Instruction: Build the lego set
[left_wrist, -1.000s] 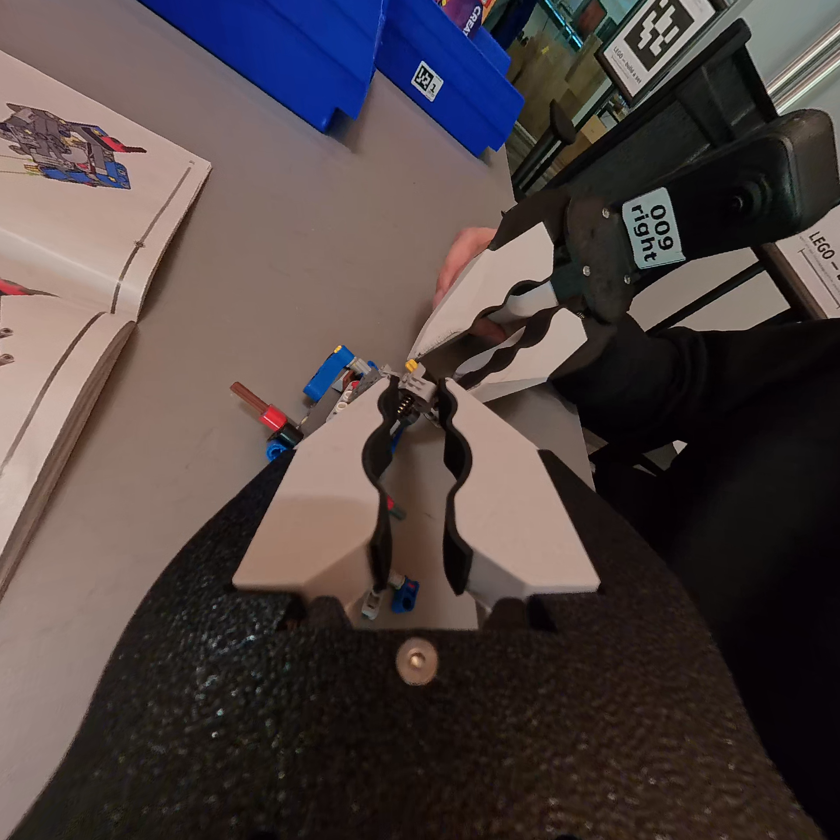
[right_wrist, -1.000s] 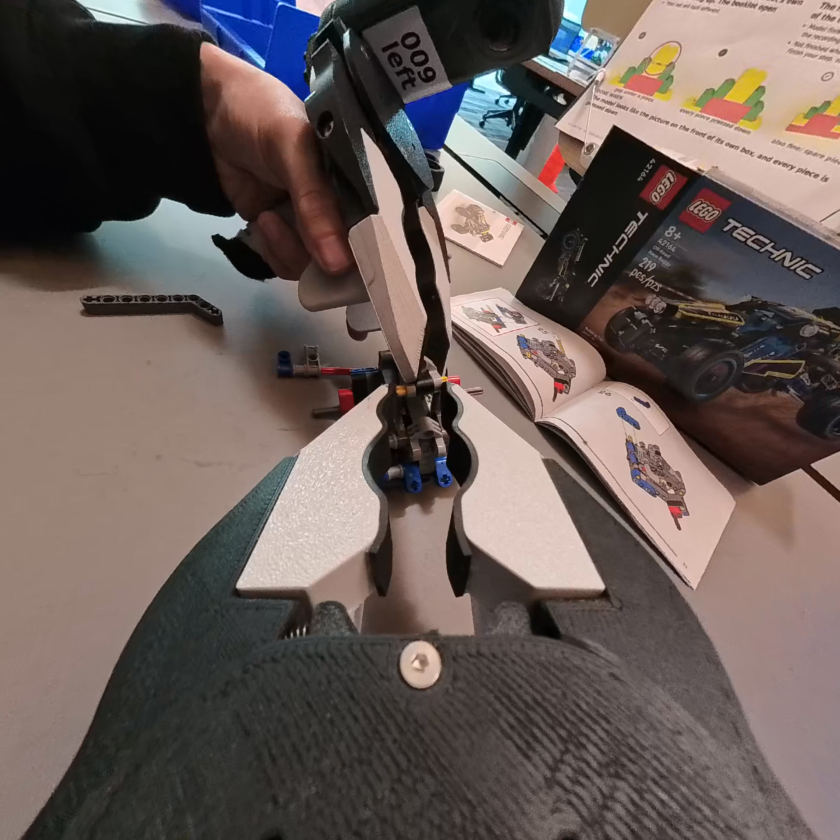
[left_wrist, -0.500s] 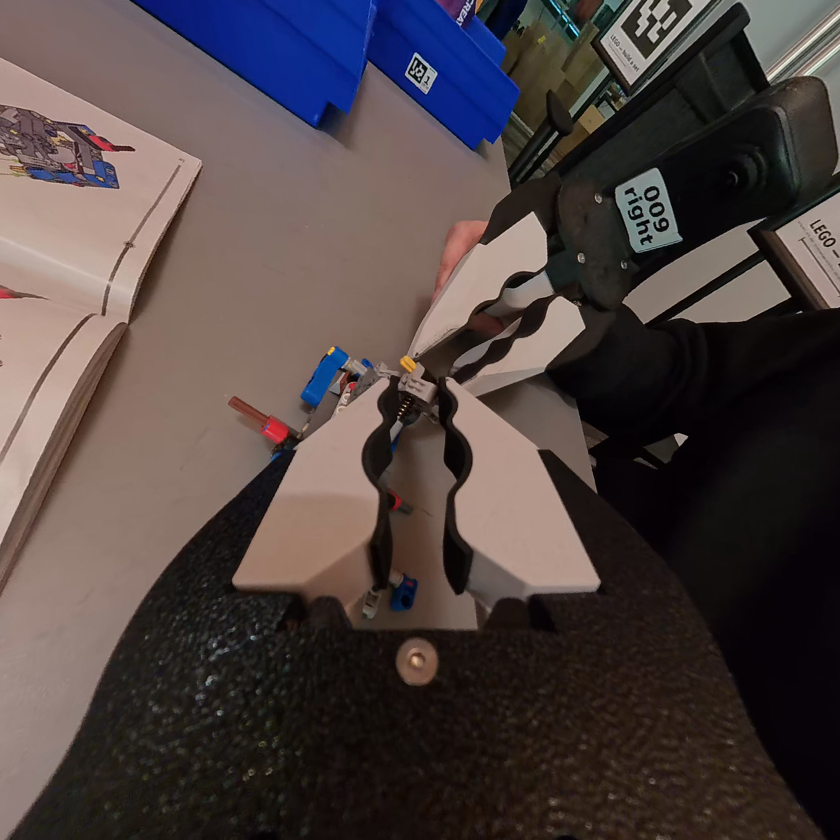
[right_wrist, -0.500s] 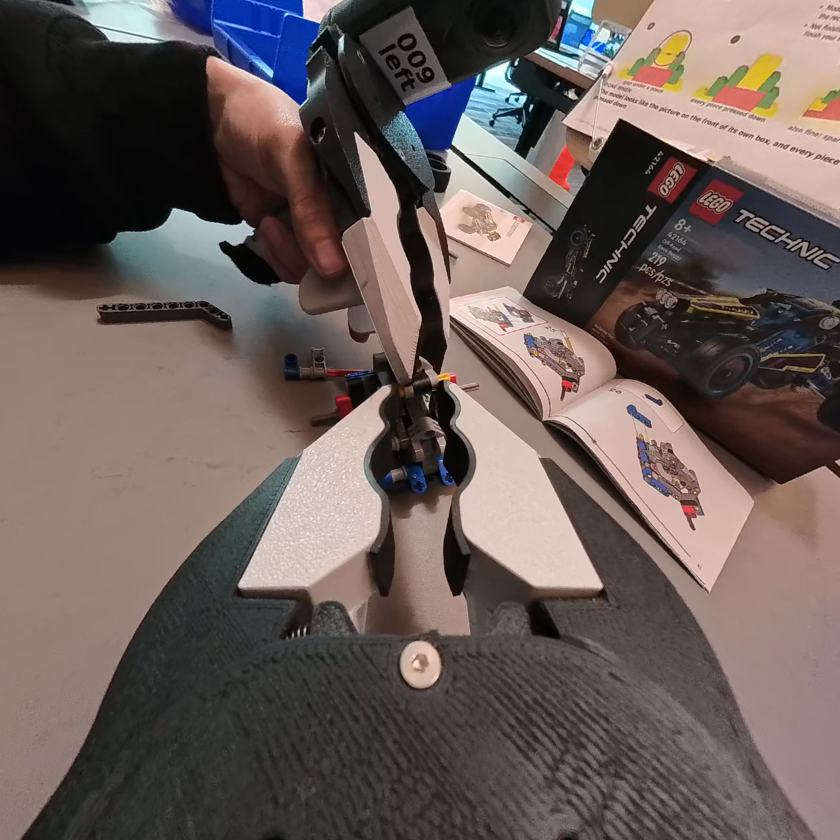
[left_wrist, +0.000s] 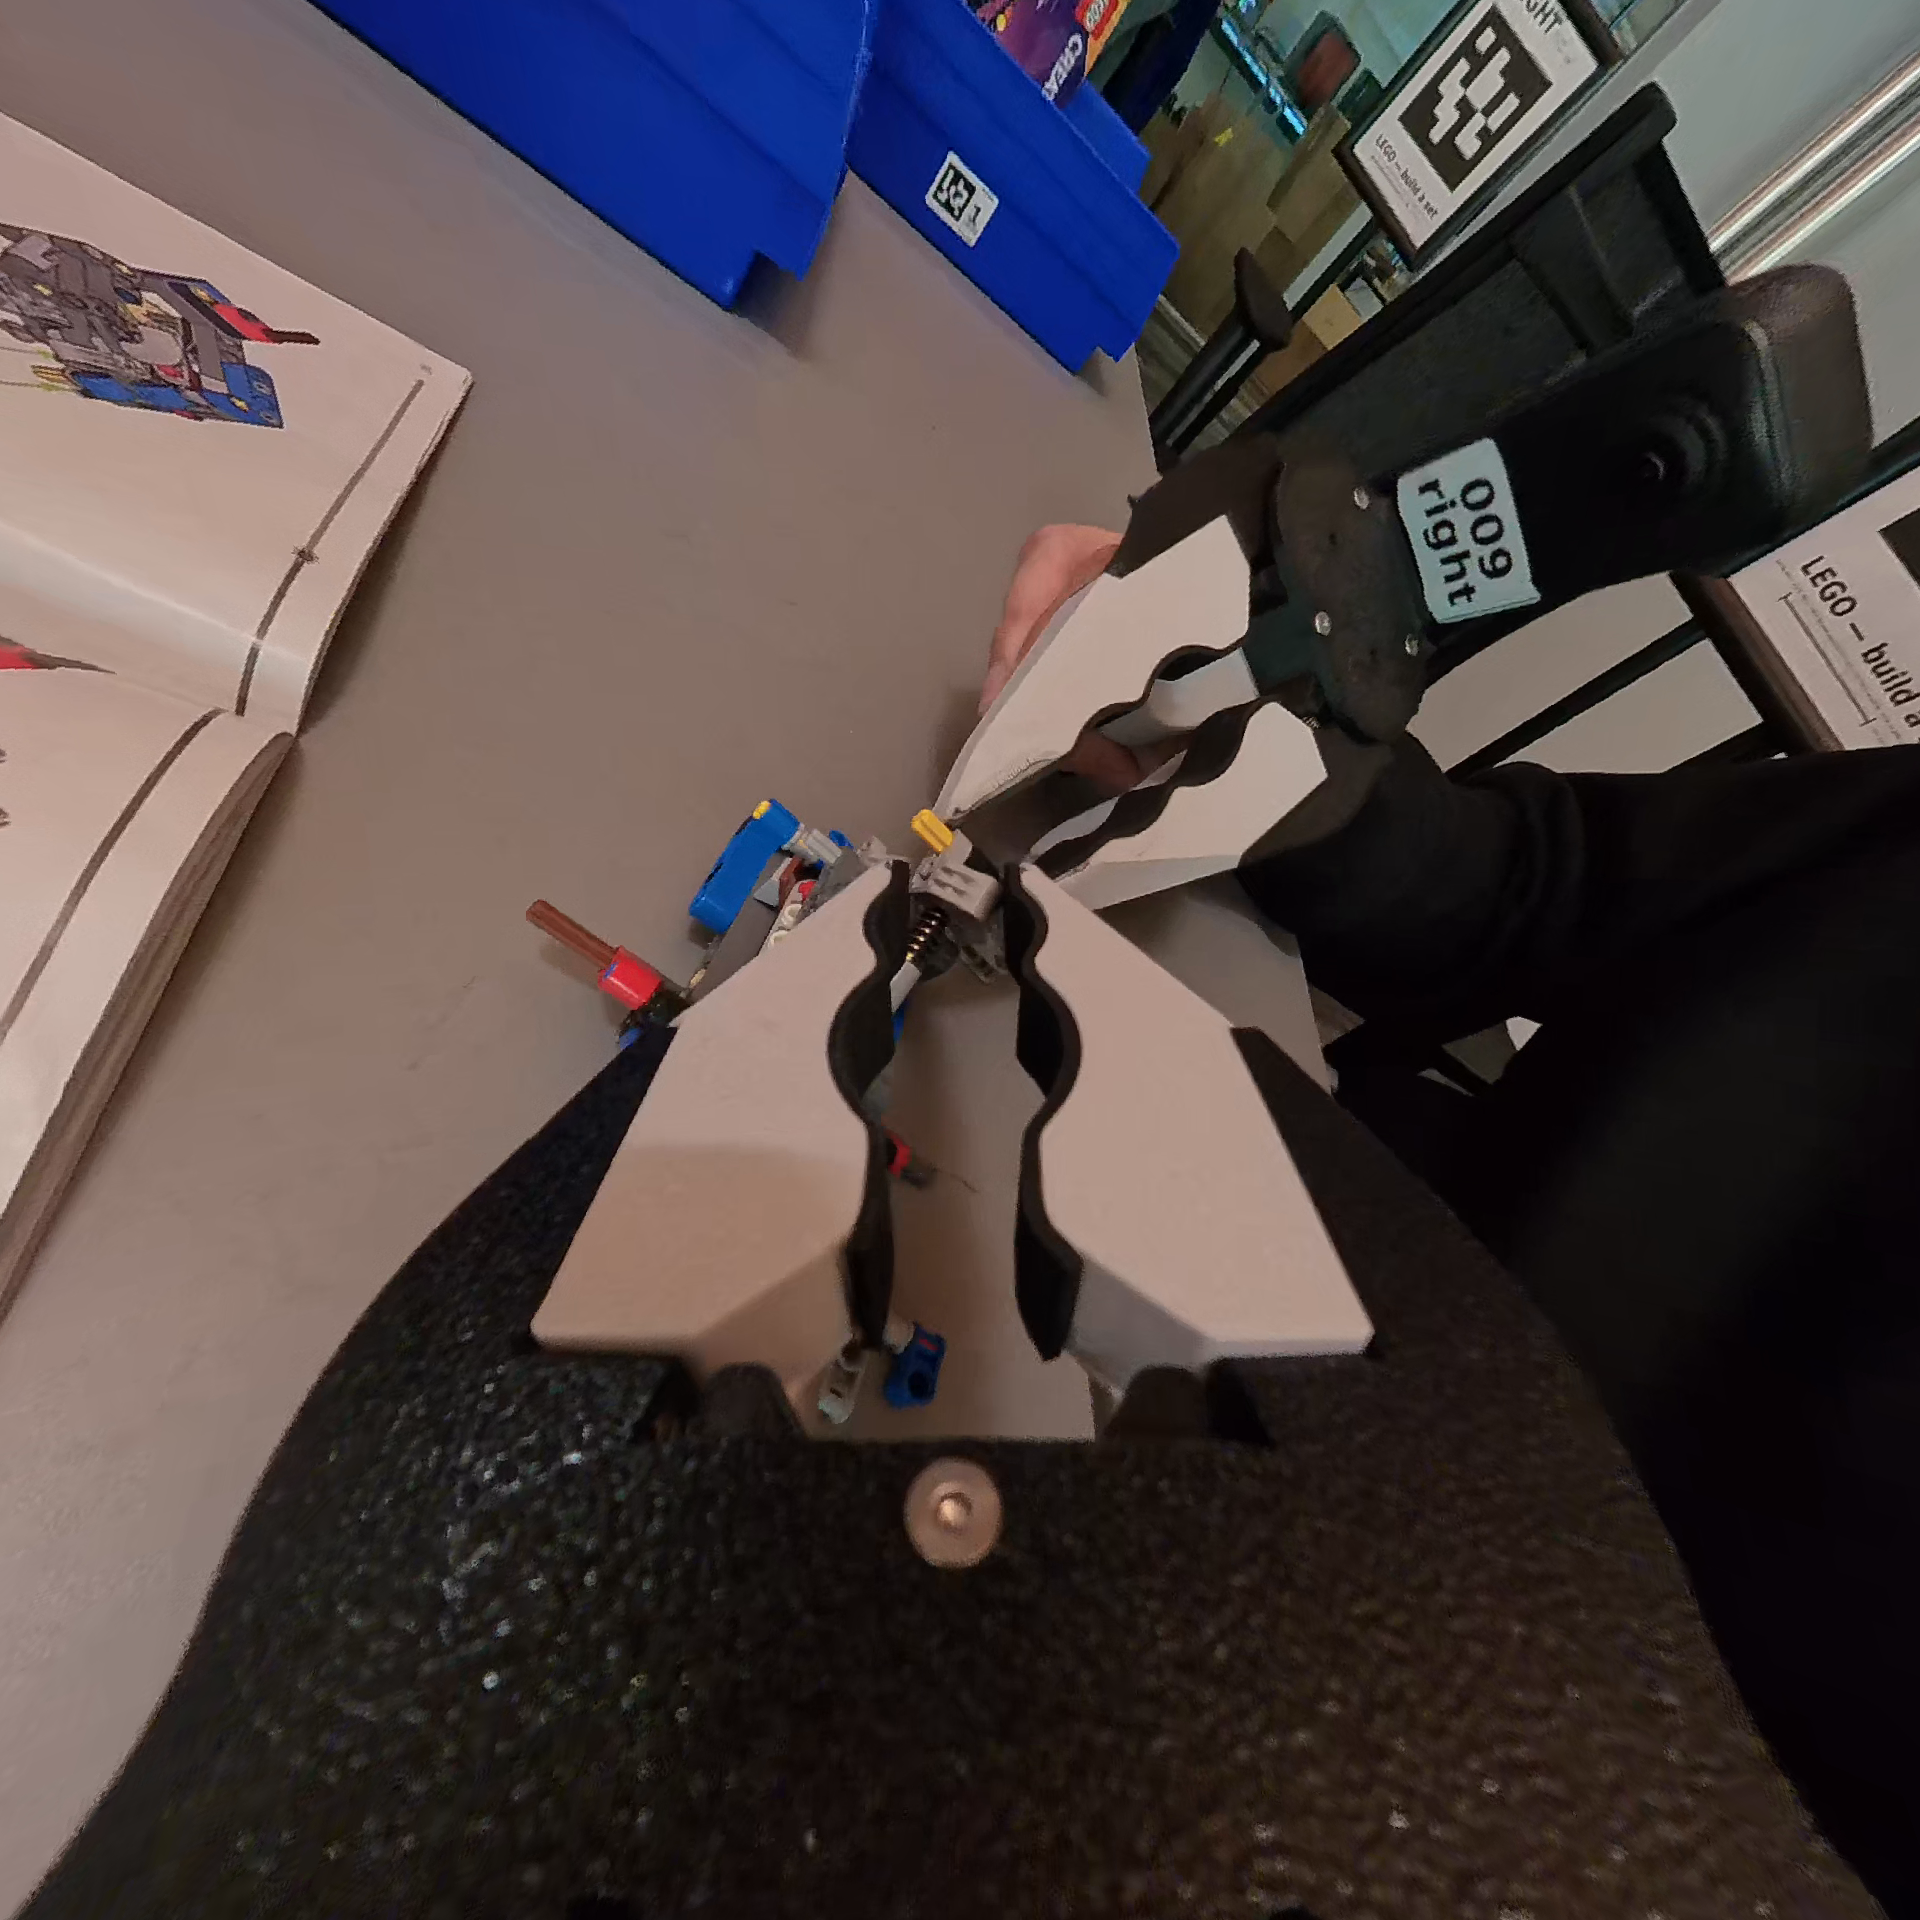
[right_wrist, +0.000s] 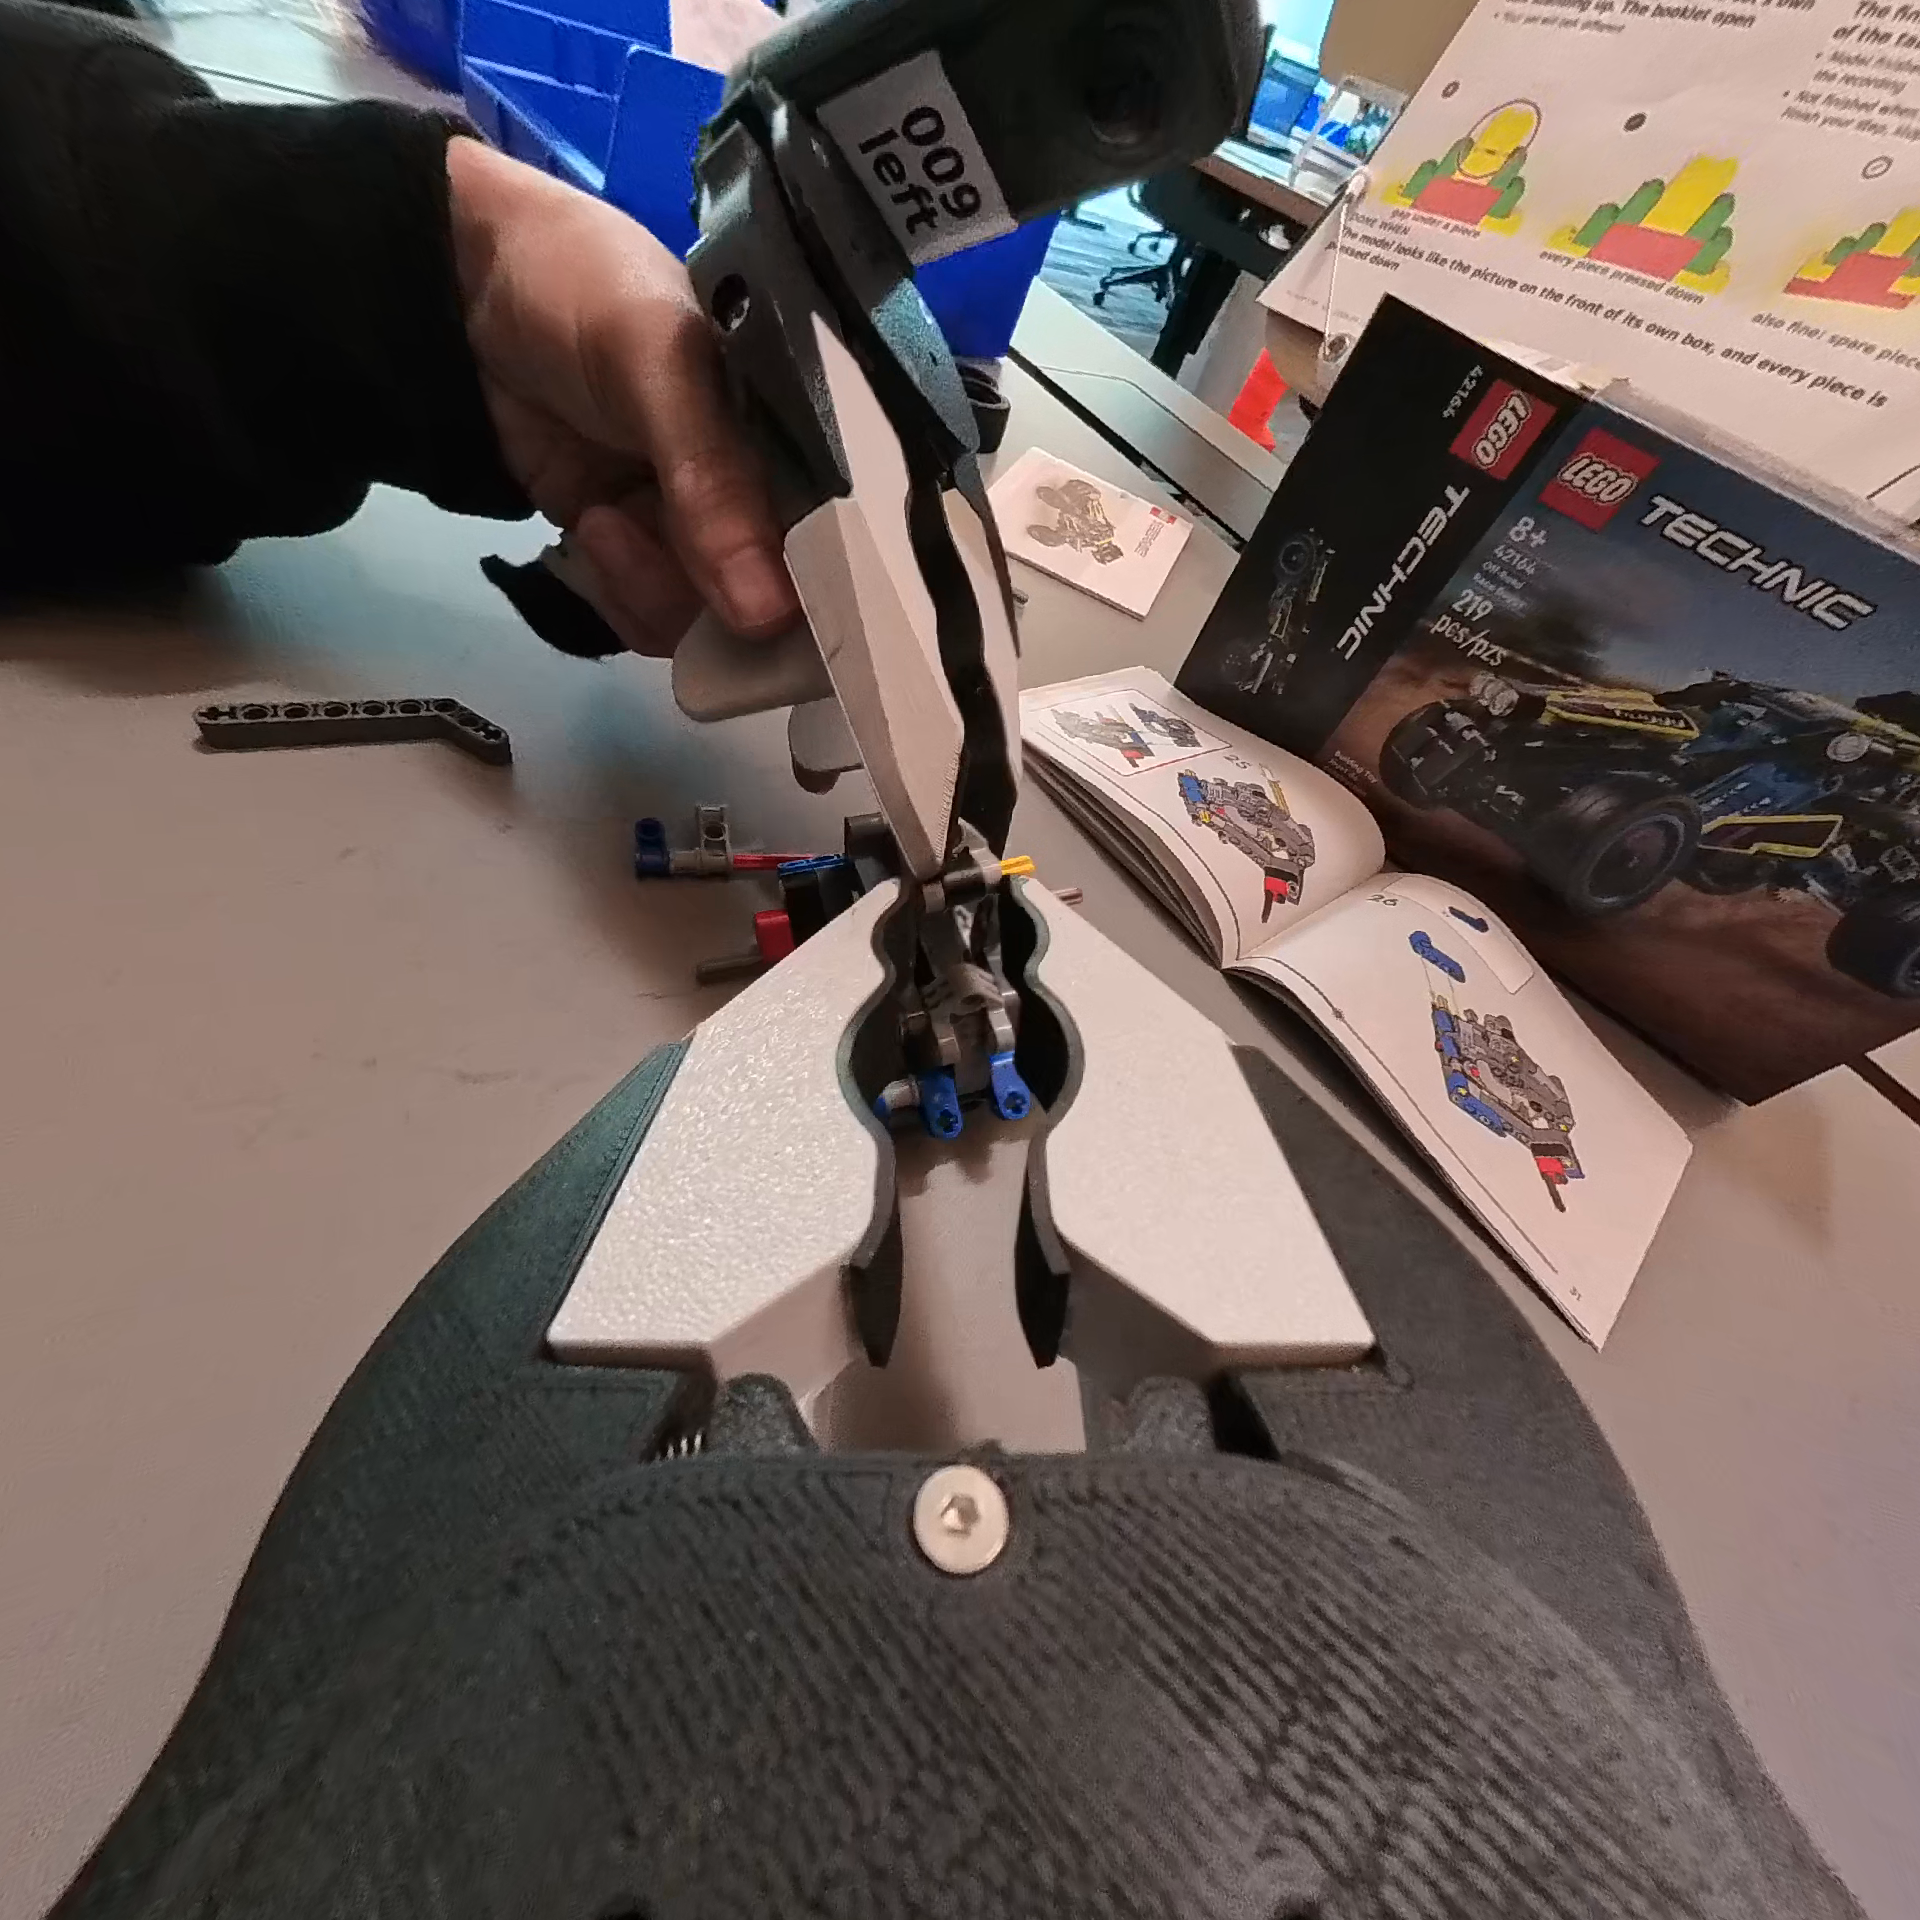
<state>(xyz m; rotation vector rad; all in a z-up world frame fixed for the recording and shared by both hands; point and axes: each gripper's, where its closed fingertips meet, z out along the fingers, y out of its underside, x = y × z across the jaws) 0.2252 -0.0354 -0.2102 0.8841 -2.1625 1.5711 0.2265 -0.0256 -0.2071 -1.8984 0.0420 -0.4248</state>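
Grey brick assembly (right_wrist: 961, 997), half-hidden between claws

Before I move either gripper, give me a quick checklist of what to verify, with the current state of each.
1. Left gripper gripping the grey connector of the brick assembly: ok.
2. Right gripper closed around the assembly's grey frame: ok.
3. Yellow pin fully seated: cannot tell.
4. Loose axle piece clear of both grippers: ok.
5. Open booklet visible: ok.
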